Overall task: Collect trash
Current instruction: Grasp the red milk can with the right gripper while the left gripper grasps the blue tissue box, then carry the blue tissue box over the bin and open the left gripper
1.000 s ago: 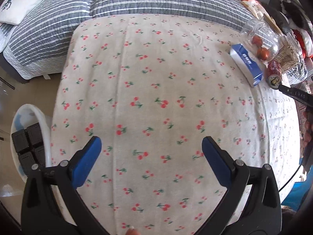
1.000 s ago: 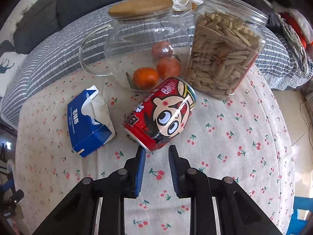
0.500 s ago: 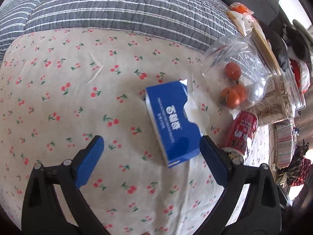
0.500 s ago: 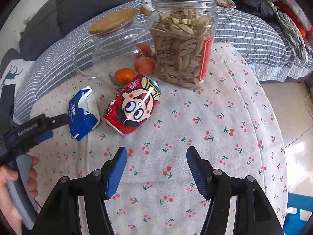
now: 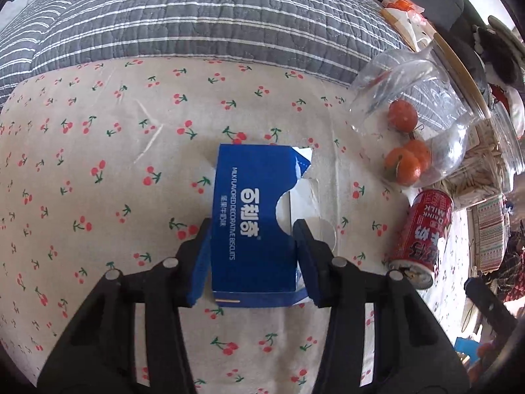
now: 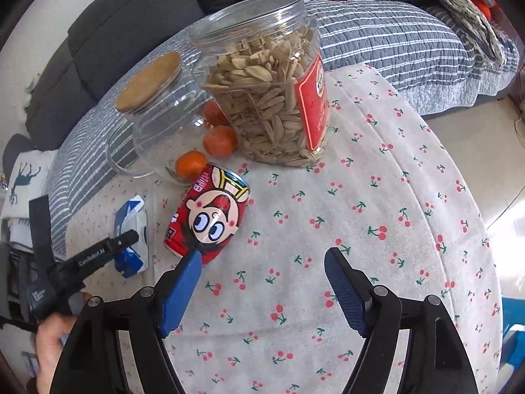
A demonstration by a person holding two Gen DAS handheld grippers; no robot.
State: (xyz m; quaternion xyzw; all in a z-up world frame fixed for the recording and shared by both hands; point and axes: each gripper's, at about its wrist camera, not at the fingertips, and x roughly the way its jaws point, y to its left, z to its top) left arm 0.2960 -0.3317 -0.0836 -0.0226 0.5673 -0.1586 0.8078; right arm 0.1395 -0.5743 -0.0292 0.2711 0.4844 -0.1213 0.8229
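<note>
A torn blue biscuit box (image 5: pixel 252 197) lies flat on the cherry-print tablecloth (image 5: pixel 98 151). My left gripper (image 5: pixel 251 223) straddles its near half, jaws closing, both blue pads against the box's long sides. The right wrist view shows the same box (image 6: pixel 131 226) at the left, with a finger of the left gripper (image 6: pixel 105 249) over it. A red milk-drink can (image 6: pixel 210 220) lies on its side to the right of the box; the can (image 5: pixel 423 233) also shows in the left wrist view. My right gripper (image 6: pixel 262 252) hovers just right of the can, jaws opening, nothing between them.
Behind the can stand a glass jug (image 6: pixel 157 118) with a cork lid, oranges (image 6: pixel 220 139) beside it, and a clear jar of seeds (image 6: pixel 269 98). A grey striped quilt (image 5: pixel 197 23) borders the table's far side. The table's round edge (image 6: pixel 472 216) drops off at the right. A hand (image 6: pixel 49 341) shows lower left.
My left gripper swept right across the table to the blue box and closed its jaws onto it. My right gripper drew back from the can and opened.
</note>
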